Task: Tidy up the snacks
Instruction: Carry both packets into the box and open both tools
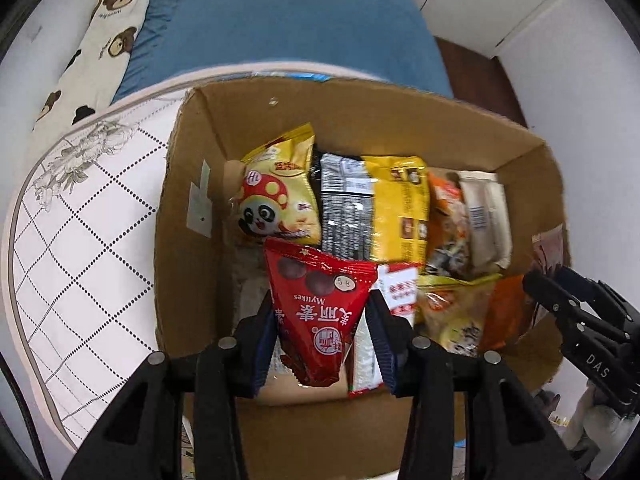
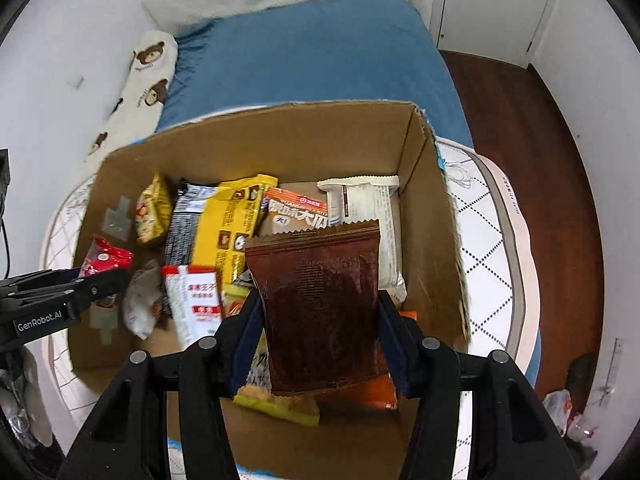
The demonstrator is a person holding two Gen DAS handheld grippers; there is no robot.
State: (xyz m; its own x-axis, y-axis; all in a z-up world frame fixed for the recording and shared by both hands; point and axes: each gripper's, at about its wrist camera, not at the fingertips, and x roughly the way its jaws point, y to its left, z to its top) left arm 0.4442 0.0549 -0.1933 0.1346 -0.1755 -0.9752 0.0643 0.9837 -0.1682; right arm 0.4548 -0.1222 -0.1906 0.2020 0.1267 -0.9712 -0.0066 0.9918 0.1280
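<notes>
The lower end of the red packet (image 1: 320, 316) is covered by the left gripper (image 1: 320, 336) frame, and the print on the brown packet (image 2: 324, 304) is too blurred to read. The cardboard box (image 2: 436, 240) near wall is cut off behind the gripper bodies in both views. Packets beneath the brown packet show only as yellow and orange corners.

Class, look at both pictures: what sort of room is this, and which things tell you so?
Most likely a bedroom: a blue bedsheet over a quilted mattress, with a bear-print pillow alongside.
</notes>
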